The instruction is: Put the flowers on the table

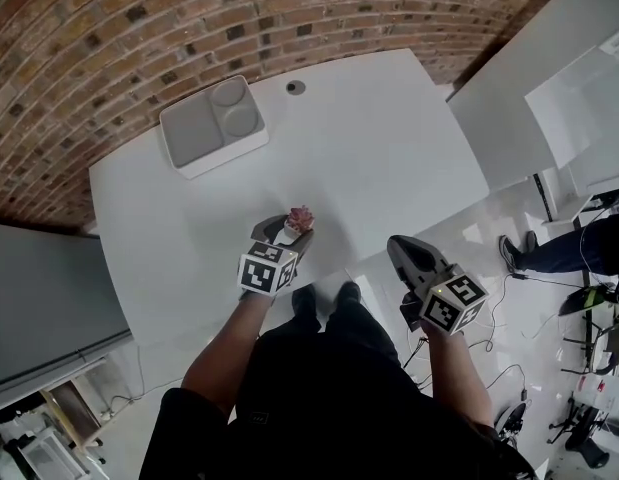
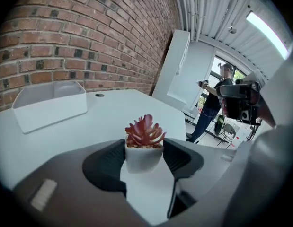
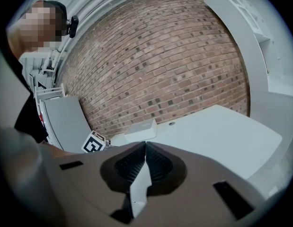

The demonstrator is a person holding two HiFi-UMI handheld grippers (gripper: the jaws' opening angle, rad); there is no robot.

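Potted flowers (image 2: 145, 132) sitting between jaws of left gripper (image 1: 290, 230), pads pressing white pot from both sides, over near edge of table (image 1: 389, 158). Cannot tell whether pot base is touching tabletop. Judging carry nearly done; setting down and letting go not yet done. Right gripper (image 3: 145, 148) hanging clenched and empty, beside table edge. White bin (image 1: 211, 123) lying well apart, at far side.

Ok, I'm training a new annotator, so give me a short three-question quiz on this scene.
1. True or false: the right claw is closed and empty.
2. The left claw grips: A a mug; B a potted succulent; C nothing.
3. What stands at the far side of the table, near the brick wall?
Key: 1 true; 2 B; 3 a white bin.
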